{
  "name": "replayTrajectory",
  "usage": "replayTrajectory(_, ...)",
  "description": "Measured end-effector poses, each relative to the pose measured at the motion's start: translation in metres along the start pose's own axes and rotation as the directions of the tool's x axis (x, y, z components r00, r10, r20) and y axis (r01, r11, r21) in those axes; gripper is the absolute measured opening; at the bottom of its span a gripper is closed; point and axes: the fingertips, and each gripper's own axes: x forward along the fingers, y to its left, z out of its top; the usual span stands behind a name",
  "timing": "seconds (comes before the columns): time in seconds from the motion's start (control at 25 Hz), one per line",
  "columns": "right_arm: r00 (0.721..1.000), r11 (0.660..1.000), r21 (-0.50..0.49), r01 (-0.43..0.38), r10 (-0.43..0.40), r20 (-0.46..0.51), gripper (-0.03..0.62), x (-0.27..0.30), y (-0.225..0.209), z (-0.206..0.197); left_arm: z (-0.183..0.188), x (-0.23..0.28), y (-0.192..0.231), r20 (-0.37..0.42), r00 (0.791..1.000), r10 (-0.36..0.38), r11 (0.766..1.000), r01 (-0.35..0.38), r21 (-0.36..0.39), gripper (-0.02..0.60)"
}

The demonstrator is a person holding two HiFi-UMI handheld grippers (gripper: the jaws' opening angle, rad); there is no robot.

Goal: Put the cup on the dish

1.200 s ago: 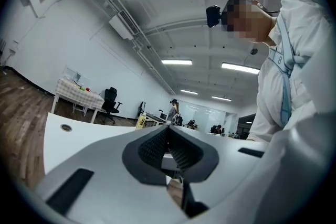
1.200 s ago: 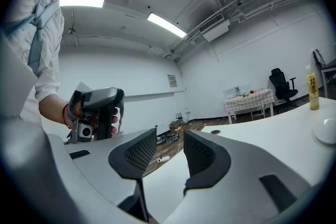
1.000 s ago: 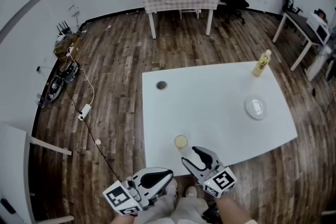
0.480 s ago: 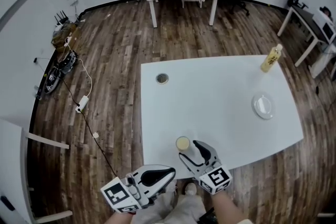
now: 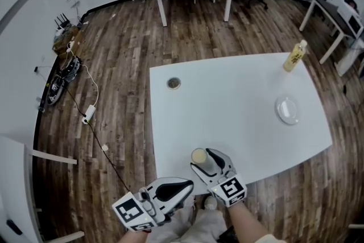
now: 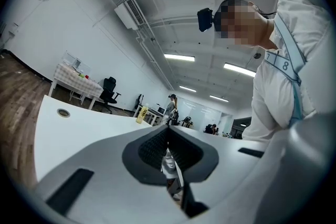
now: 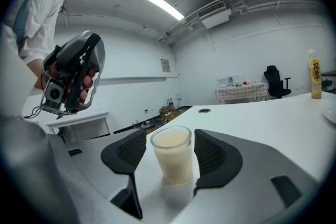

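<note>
- Two hand-held grippers work at a white tabletop (image 5: 227, 94), and the task looks barely begun.
- The small clear glass cup of milky liquid (image 5: 198, 155) stands upright close to the table's near edge, between the jaws of the right gripper (image 5: 205, 160). Those jaws are opening, with the pads just beside the glass on either side and not pressing it.
- The left gripper (image 5: 185, 185) hangs off the table's near edge, jaws pressed together on nothing.
- The round white dish (image 5: 287, 109) lies bare near the right edge, well apart from the cup.
- What appears left to do: grip, lift, carry across and set the cup on the dish.
</note>
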Motion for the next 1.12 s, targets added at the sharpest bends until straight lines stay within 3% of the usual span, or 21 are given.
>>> replayTrajectory(1.12, 0.999, 1.000, -0.014, 0.011, -0.012, -0.036, 0.284, 0.012, -0.005, -0.010, -0.006, 0.007, 0.020, -0.022, 1.000, -0.005, 1.000, 0.004, -0.017, 0.002)
